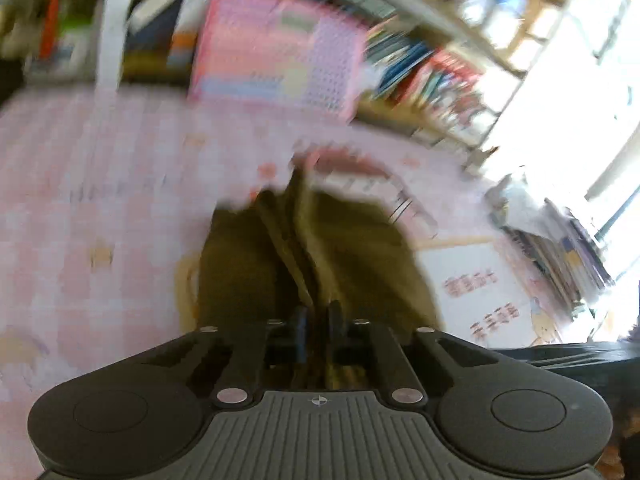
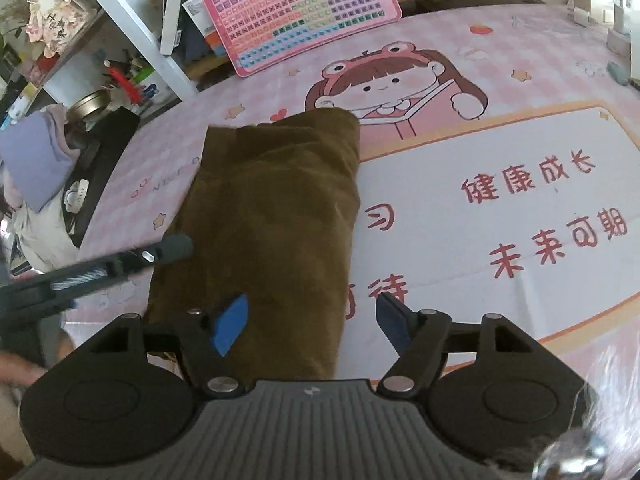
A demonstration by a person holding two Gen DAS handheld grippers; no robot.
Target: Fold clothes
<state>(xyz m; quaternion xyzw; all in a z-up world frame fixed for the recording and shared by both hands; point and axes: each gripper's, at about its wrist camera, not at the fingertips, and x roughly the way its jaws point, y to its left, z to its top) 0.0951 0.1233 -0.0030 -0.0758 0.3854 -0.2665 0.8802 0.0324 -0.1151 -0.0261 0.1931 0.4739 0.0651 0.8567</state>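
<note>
A brown garment (image 2: 280,200) lies folded into a long strip on the pink cartoon table mat (image 2: 520,60). My right gripper (image 2: 311,300) hovers open over the strip's near end; its left blue finger (image 2: 232,320) is above the cloth and the right one is above the mat. In the right wrist view my left gripper (image 2: 176,246) reaches in from the left to the garment's left edge. The left wrist view is motion-blurred. There my left gripper (image 1: 318,312) has its fingers close together, with folds of the brown garment (image 1: 340,248) running between them.
A pink keyboard-style board (image 2: 300,12) leans at the table's far edge. White shelving (image 2: 132,24) with clutter stands at the far left. A pile of lilac and white clothes (image 2: 36,160) sits off the table's left side. A hand (image 2: 16,372) shows at the lower left.
</note>
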